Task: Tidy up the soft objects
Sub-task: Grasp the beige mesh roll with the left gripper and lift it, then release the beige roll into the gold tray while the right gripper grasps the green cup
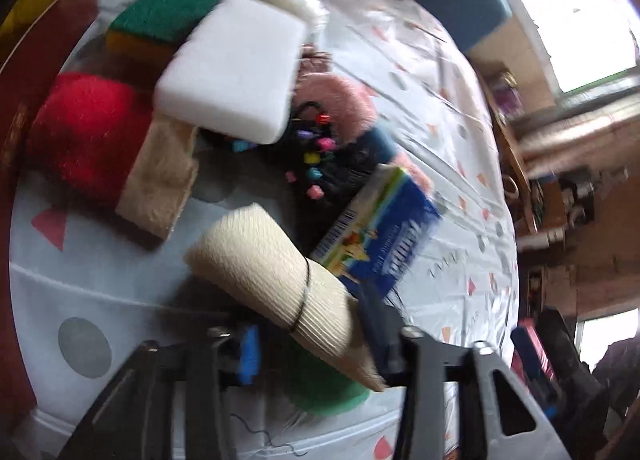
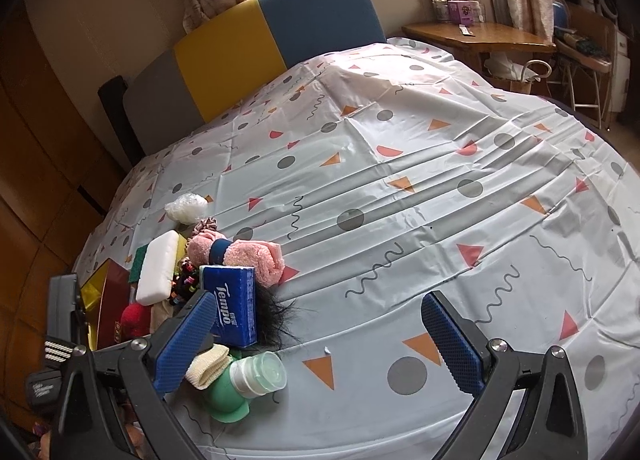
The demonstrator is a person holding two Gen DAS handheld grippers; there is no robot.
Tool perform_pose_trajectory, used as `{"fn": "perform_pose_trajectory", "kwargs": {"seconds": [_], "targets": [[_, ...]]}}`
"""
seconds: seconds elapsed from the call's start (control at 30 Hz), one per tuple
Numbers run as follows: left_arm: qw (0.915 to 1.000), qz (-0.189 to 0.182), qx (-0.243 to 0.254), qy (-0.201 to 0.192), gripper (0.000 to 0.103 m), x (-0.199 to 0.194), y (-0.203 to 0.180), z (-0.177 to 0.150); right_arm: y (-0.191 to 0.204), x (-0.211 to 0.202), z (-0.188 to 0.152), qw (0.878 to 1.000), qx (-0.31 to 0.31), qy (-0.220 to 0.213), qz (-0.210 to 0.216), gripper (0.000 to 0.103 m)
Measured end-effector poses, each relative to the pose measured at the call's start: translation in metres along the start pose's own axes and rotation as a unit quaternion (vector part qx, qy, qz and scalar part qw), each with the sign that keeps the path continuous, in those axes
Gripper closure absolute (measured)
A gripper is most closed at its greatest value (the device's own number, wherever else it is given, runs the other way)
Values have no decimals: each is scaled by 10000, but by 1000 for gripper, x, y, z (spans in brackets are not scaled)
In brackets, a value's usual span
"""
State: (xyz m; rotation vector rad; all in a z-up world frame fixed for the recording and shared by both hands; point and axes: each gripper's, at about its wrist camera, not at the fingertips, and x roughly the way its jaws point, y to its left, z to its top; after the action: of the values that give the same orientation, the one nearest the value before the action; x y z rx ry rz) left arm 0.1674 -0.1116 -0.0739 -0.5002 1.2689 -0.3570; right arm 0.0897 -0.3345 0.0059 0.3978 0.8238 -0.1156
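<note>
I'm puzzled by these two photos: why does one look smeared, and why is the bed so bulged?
Left wrist view: motion blur smears the white sponge and tissue pack; its window is blown out. Right wrist view: sharp, evenly daylit; the fisheye lens bulges the patterned sheet.

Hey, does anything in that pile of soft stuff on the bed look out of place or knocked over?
Yes. The green bottle with a white cap lies tipped on its side at the near edge of the pile, and it looks like hard plastic among sponges and cloths. The white sponge also rests tilted across other items rather than flat.
</note>
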Motion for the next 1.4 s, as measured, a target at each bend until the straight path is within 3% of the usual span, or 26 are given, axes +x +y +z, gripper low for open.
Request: {"fn": "perform_pose_trajectory", "kwargs": {"seconds": [0.13,0.27,0.47,0.63,0.77,0.9,1.03,1.07,1.1,1.23,1.4], "targets": [[9952,151,875,-401,77,-23,-19,-6,2,6,-1,9998,-62,154,54,0],[9831,337,1658,-706,84,-49,-30,-18,11,13,-6,9985,-250,390,278,0],[9697,604,2174,-937,84,-84,-18,-44,49,27,-25,9854,-991,988,975,0],[9609,604,2422,-1200,84,-127,3,-67,84,40,-51,9712,-1836,1276,821,0],[9599,623,2294,-1482,84,-161,27,-72,96,54,-62,9632,-2157,1478,623,0],[9641,811,1858,-1715,84,-190,65,-60,104,64,-68,9563,-2373,1636,480,0],[9657,1334,1288,-1818,84,-205,116,-40,110,72,-72,9508,-2634,1614,213,1],[9651,1471,1173,-1823,84,-206,128,-36,110,72,-73,9506,-2661,1589,179,16],[9637,1603,1084,-1840,84,-207,139,-32,110,73,-73,9510,-2672,1556,85,23],[9570,2182,823,-1725,83,-203,175,-17,108,72,-72,9512,-2670,1546,55,22],[9535,2474,615,-1609,83,-199,200,0,110,72,-72,9512,-2657,1570,27,22]]}}
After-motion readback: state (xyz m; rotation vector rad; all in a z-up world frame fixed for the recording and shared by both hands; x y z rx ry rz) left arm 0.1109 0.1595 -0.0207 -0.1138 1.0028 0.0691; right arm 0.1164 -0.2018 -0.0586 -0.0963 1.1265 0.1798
